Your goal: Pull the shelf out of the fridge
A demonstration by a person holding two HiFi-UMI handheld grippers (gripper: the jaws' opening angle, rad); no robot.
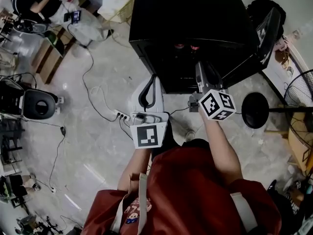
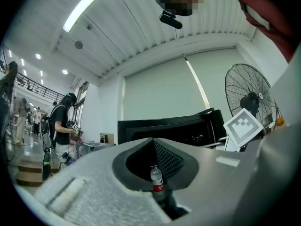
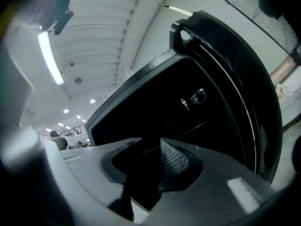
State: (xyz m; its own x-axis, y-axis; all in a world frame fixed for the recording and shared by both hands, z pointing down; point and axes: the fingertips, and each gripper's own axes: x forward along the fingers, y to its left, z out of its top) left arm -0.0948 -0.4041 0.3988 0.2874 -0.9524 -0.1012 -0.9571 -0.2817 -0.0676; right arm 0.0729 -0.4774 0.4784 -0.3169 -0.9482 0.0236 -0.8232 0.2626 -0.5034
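Facing the fridge (image 1: 195, 33), right gripper (image 3: 149, 145) jaws apart, empty; left gripper (image 2: 153, 140) jaws together.

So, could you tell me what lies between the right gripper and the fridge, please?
Nothing; right gripper to fridge is bare, as the right gripper view shows.

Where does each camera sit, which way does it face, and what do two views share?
Head view: on the head, steeply down at the fridge; left claw, right claw, red top show.
Left gripper view: on the left claw, level toward the fridge; its shut jaws show.
Right gripper view: on the right claw, into the open fridge; its parted jaws show.
Shared: the fridge.
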